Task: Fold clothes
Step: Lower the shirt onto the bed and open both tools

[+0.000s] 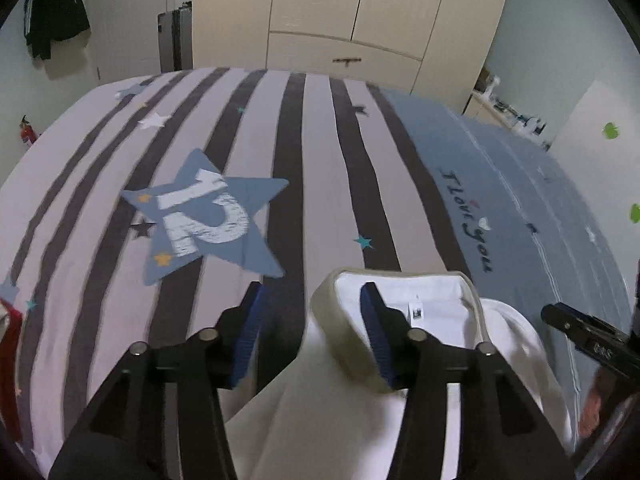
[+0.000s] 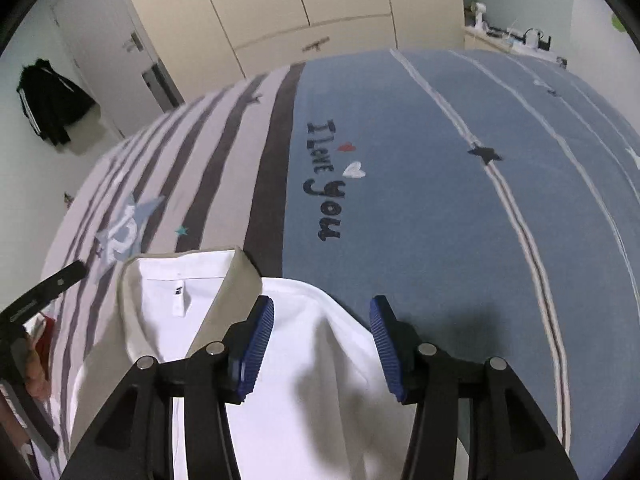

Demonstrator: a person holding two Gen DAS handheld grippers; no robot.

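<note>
Both pairs of jaws are standing partly open, and neither is pressing on cloth. The left gripper (image 1: pixel 316 332) is hanging over the shirt (image 1: pixel 320 420) at its collar (image 1: pixel 344 340): its right pad (image 1: pixel 378 336) is sitting just inside the neck opening, over the white inner band, while its left pad (image 1: pixel 250 336) is hanging out over the striped bed cover (image 1: pixel 100 200), clear of the garment. The collar is passing between the two pads, but nothing is being pinched. The right gripper (image 2: pixel 320 348) is hovering over the shirt's other shoulder; white fabric is lying under the gap between its pads, with the left pad (image 2: pixel 254 348) next to the collar's beige edge and the right pad (image 2: pixel 386 350) at or just past the shoulder's outer edge, above the blue half of the cover. Whether either pad is brushing the cloth I cannot tell.

The shirt is lying on the bed, near the close edge, collar pointing away toward the wardrobe (image 1: pixel 352 20), straddling the line where stripes are meeting the blue panel with the printed words (image 2: pixel 326 180). The neck label (image 2: pixel 180 300) is showing inside the collar.

The two grippers are sitting one at each side of the neckline, which I read as the shirt being laid out flat by its shoulders, top end squared, ready for folding. A red item (image 1: pixel 10 360) is lying at the left edge, too cropped to name.
</note>
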